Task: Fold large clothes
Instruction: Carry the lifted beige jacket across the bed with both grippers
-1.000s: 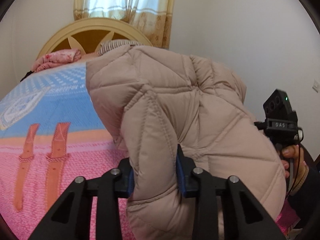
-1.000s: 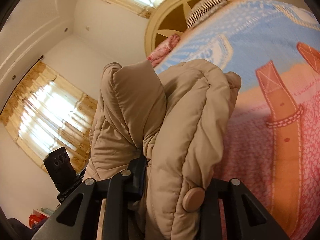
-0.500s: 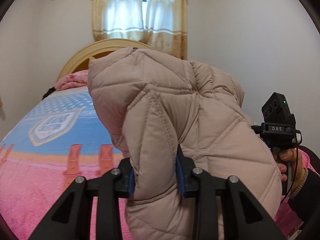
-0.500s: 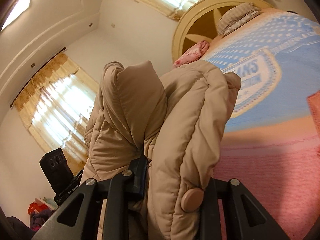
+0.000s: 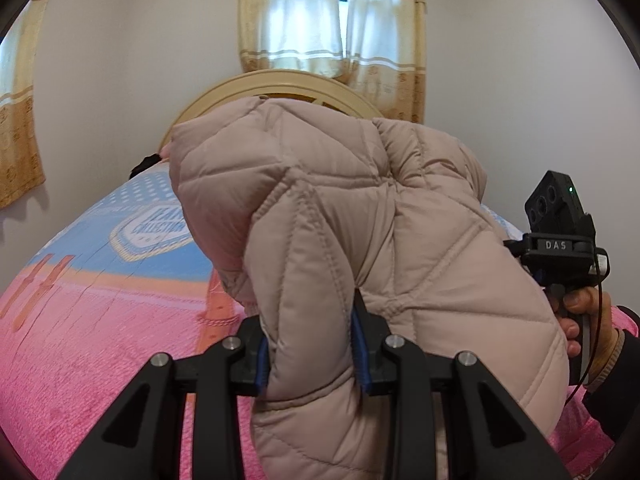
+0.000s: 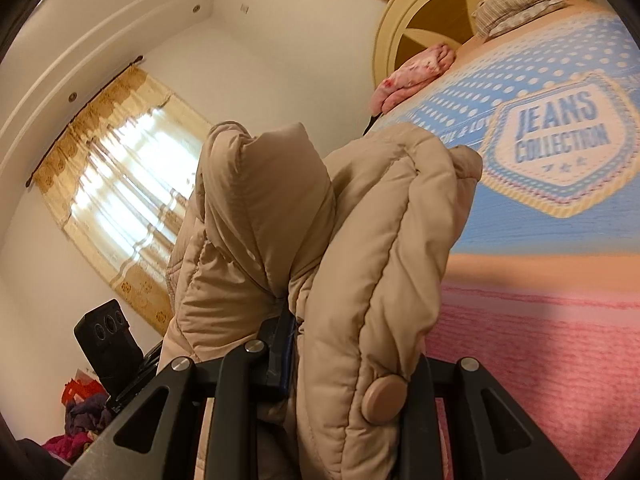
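In the middle of both views a beige quilted jacket (image 5: 360,248) is held up above the pink and blue bedspread (image 5: 100,320). The left gripper (image 5: 310,356) has its jaws clamped on a thick fold at bottom centre. The right gripper (image 6: 348,356) pinches another padded edge beside a round button (image 6: 381,396).

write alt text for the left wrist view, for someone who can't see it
The left gripper has its jaws clamped on a fold of a beige quilted jacket, held up over a pink and blue bedspread. At right, a hand holds the right gripper; a curtained window is behind.
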The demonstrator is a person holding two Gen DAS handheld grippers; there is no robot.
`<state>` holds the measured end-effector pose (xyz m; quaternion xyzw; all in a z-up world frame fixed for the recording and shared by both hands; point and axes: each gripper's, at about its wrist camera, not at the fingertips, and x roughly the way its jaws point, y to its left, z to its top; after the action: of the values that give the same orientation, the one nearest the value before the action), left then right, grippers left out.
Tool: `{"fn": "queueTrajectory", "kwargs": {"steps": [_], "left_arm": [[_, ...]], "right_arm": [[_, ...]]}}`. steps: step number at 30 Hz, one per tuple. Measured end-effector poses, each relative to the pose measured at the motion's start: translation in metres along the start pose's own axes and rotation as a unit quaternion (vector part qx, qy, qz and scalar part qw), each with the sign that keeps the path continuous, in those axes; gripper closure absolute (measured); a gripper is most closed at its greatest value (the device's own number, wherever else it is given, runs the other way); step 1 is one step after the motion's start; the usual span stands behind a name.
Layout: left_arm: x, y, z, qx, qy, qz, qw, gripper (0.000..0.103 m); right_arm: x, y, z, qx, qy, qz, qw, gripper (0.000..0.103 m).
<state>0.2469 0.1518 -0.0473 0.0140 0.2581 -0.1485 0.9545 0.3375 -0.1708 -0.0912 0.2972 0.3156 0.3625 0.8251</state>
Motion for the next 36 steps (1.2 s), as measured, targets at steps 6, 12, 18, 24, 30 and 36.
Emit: {"fn": "queueTrajectory", "kwargs": {"steps": [6,12,18,24,30,36], "left_arm": [[-0.002,0.017,-0.012,-0.016,0.008,0.011,0.9998,0.069],[-0.003,0.03,-0.022,-0.029,0.017,0.023,0.9992,0.069],[0.002,0.038,-0.033,-0.041,0.032,0.039,0.9979,0.069],[0.005,0.045,-0.044,-0.045,0.04,0.046,0.9971,0.069],[0.007,0.051,-0.051,-0.046,0.041,0.051,0.9968,0.069],[0.011,0.059,-0.06,-0.052,0.051,0.061,0.9954,0.063]], "right_arm": [[0.032,0.009,0.002,-0.004,0.025,0.003,1.0,0.078],[0.057,0.012,-0.003,-0.006,0.045,0.005,0.999,0.078],[0.083,0.014,-0.009,-0.008,0.065,0.006,0.998,0.078],[0.1,0.013,-0.011,-0.007,0.079,0.002,0.997,0.078],[0.112,0.007,-0.012,-0.004,0.088,-0.007,0.996,0.078],[0.121,-0.007,-0.016,0.006,0.094,-0.02,0.995,0.078]]}}
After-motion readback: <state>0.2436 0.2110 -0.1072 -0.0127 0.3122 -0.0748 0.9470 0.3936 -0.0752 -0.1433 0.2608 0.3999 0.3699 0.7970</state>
